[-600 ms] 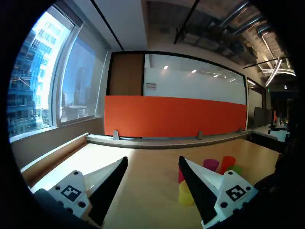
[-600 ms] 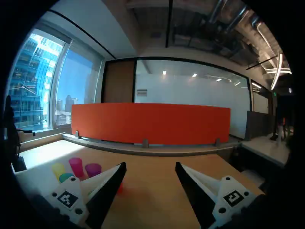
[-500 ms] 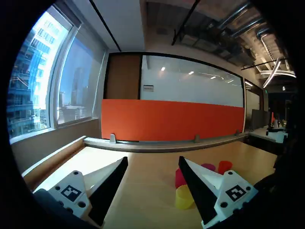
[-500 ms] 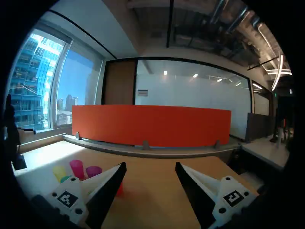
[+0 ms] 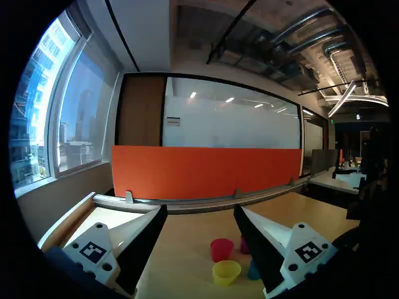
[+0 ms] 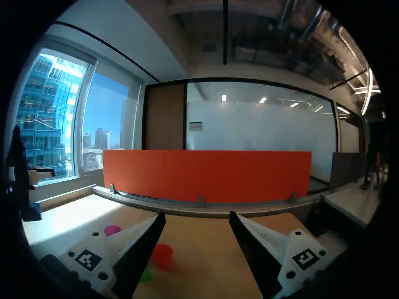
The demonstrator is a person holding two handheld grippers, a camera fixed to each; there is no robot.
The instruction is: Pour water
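Cups (contents unclear): red cup (image 5: 222,248) beside yellow cup (image 5: 226,271); left gripper (image 5: 199,207), right gripper (image 6: 196,215) fingers spread, empty.

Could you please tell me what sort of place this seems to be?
Most likely a high-rise, open-plan office: a long wooden desk with an orange divider panel, a glass-walled room behind it, and tall windows looking onto city towers.

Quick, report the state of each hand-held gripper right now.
Left hand-held gripper: open, holding nothing.
Right hand-held gripper: open, holding nothing.
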